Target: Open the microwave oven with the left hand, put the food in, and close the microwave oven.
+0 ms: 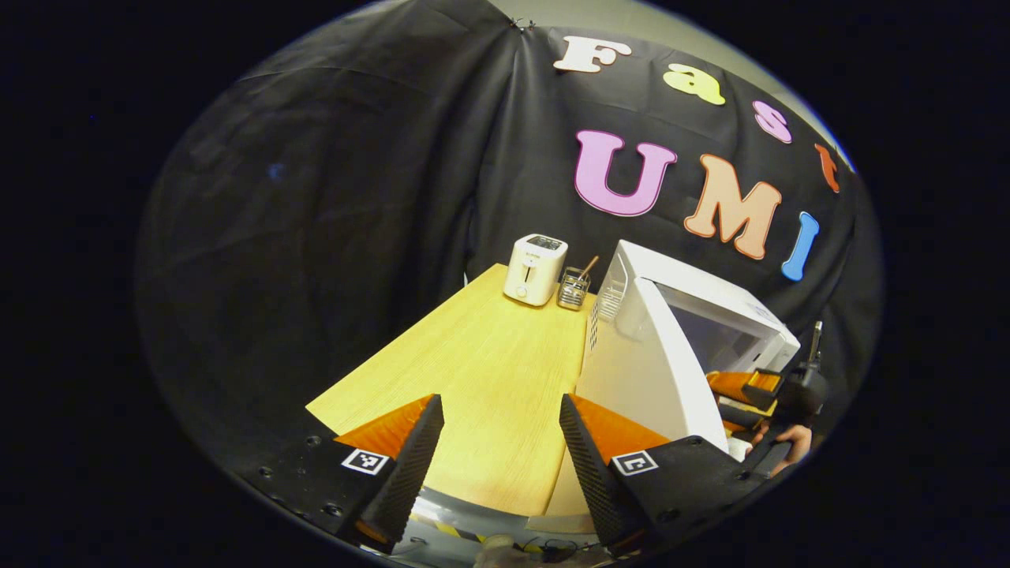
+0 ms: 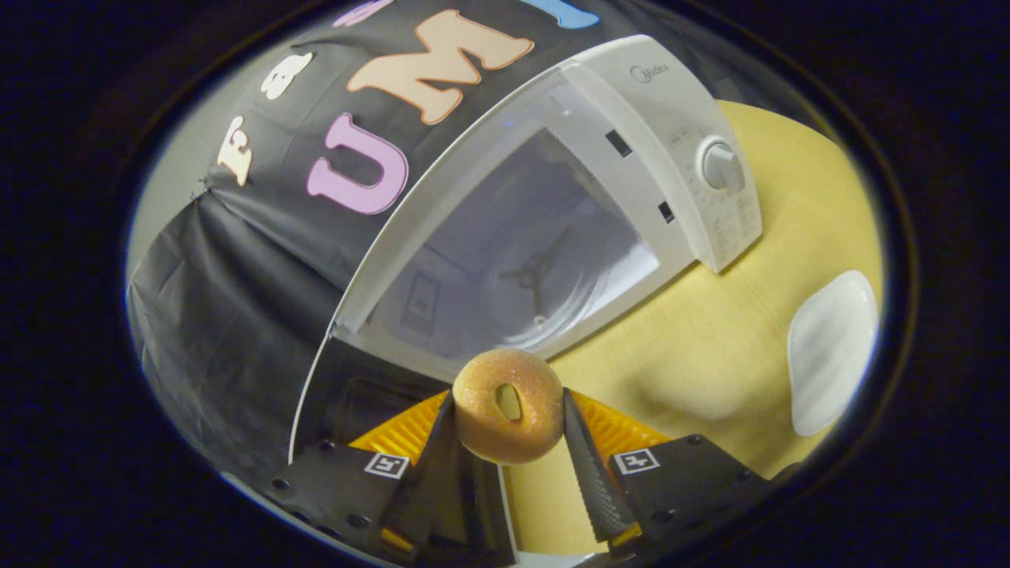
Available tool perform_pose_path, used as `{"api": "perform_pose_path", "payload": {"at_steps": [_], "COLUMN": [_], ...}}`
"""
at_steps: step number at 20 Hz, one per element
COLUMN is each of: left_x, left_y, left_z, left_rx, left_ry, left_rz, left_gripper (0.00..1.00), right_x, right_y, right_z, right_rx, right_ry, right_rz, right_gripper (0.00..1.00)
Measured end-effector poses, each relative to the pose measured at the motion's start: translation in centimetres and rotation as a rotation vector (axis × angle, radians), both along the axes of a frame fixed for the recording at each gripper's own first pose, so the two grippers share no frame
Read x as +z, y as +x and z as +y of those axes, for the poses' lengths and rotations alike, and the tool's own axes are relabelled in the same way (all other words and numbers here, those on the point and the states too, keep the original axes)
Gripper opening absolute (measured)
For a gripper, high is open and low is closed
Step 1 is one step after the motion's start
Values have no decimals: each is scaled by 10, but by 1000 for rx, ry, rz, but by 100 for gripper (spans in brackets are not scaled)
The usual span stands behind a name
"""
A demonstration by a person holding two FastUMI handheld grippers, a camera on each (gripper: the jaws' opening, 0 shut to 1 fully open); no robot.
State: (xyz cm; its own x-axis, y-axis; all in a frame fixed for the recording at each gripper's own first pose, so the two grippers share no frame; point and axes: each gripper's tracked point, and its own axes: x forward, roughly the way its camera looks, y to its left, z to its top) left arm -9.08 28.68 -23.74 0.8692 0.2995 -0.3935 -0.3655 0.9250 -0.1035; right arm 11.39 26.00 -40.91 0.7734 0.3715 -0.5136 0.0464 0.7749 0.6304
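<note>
My left tongs [image 1: 501,450] hang spread wide with nothing between the fingers, over the near edge of the pale yellow wooden table [image 1: 481,371]. Just to their right stands the white microwave oven [image 1: 694,315], its door [image 1: 647,371] swung open toward me so that I see its outer face edge-on. At the far end of the table a small white toaster [image 1: 535,269] stands upright, and just beside it a little wire basket [image 1: 574,287] with a brown stick leaning out of it. Past the open door, in the left gripper view, I can see my other tongs [image 1: 761,386] near the oven's mouth, with the hand [image 1: 789,443] that holds them below.

My right tongs [image 2: 509,430] are pinching the food, a golden-brown sugared ring doughnut [image 2: 509,405], one finger pressed against each side, the hole facing the camera. The doughnut hangs just in front of the open cavity [image 2: 513,260] of the microwave oven, outside its lower sill. Inside, the round glass turntable and its hub show through. The oven's control panel with a round white knob [image 2: 722,166] lies to the right. Farther right, on the table, rests a white oval plate [image 2: 832,351], well apart from the doughnut.
</note>
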Motion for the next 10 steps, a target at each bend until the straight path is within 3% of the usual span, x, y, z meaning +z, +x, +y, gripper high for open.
{"api": "perform_pose_path", "payload": {"at_steps": [6,10], "left_x": [-10,-26], "left_y": [1,0], "left_z": [9,13], "left_rx": [-38,-17], "left_ry": [11,-28], "left_rz": [46,81], "left_gripper": [87,88], "right_x": [-4,-12], "right_y": [63,100], "right_z": [12,15], "right_rx": [-158,-272], "right_ry": [7,18], "right_rz": [-82,-102], "right_gripper": [72,72]}}
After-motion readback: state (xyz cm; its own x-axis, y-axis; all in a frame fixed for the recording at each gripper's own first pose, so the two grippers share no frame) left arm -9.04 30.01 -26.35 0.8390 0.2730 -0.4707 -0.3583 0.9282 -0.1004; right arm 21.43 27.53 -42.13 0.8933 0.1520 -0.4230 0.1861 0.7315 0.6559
